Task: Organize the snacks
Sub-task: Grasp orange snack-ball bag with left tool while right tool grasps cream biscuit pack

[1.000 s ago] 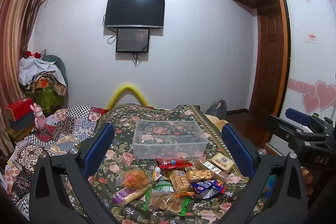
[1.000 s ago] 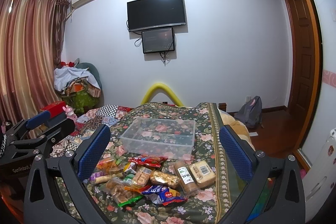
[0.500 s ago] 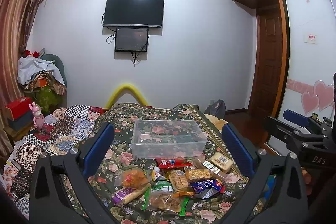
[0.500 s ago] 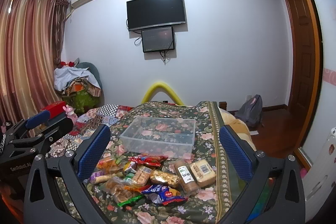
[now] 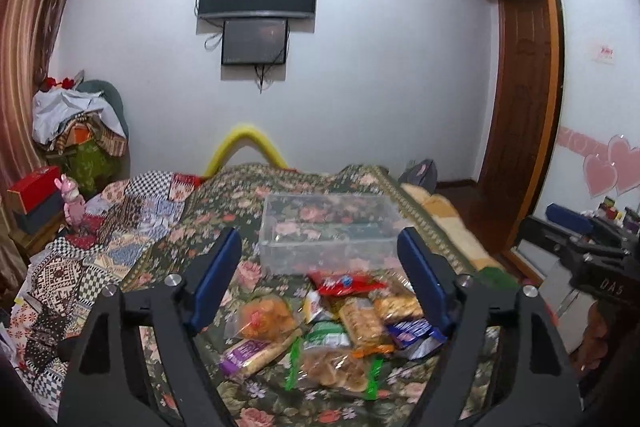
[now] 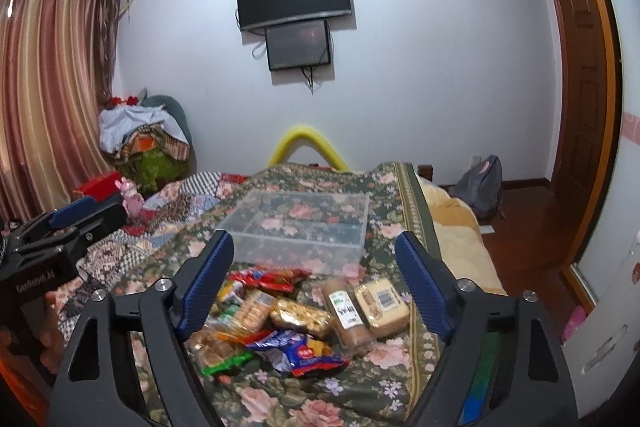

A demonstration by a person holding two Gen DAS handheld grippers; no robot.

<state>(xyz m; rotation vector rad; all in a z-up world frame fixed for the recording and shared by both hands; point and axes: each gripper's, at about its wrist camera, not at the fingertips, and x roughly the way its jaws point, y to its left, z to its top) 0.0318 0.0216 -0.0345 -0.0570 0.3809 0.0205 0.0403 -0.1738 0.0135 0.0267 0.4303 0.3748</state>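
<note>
A pile of several snack packets lies on the floral bedspread, also seen in the right wrist view. Behind it stands an empty clear plastic bin, also in the right wrist view. My left gripper is open and empty, above the near side of the pile. My right gripper is open and empty, over the pile's right part, with two tan packs between its fingers. Each gripper shows at the other view's edge.
A patchwork quilt covers the bed's left side. A yellow foam arch rises behind the bed. A backpack sits on the floor at right, by the wooden door. A clothes heap is at left.
Both grippers have moved forward and tilted slightly down toward the snack pile, which now looks larger and closer. Both stay open and empty.
</note>
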